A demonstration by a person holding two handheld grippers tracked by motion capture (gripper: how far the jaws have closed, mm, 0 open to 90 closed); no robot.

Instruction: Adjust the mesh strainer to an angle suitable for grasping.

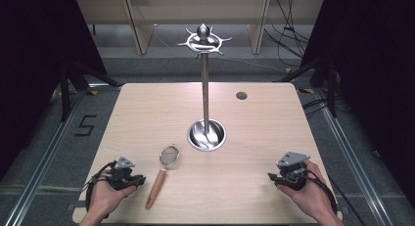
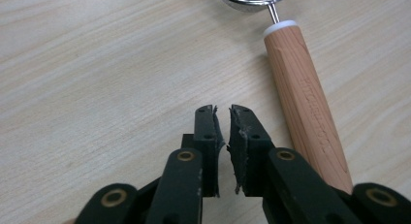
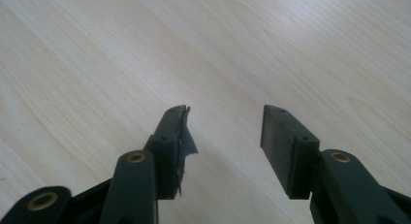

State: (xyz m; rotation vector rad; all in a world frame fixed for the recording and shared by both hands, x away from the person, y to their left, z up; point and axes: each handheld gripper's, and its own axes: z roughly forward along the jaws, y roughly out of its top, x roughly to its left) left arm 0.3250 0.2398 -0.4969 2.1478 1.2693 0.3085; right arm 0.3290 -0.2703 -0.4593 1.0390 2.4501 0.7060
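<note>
A small mesh strainer (image 1: 169, 155) with a wooden handle (image 1: 156, 188) lies on the wooden table (image 1: 147, 113), near the front left. Its handle (image 2: 307, 103) runs just right of my left gripper (image 2: 222, 112), whose jaws are nearly closed with nothing between them. In the high view the left gripper (image 1: 141, 179) rests on the table, just left of the handle. My right gripper (image 1: 270, 176) sits at the front right, jaws apart over bare wood (image 3: 225, 110). A tall metal rack (image 1: 205, 79) with a hooked crown (image 1: 204, 39) stands on a round base (image 1: 207, 135) mid-table.
A small dark round hole (image 1: 241, 95) marks the table's far right. Dark curtains stand on both sides, and cables (image 1: 288, 25) trail on the floor behind the table. Metal rails (image 1: 39, 167) run along the floor on the left and right.
</note>
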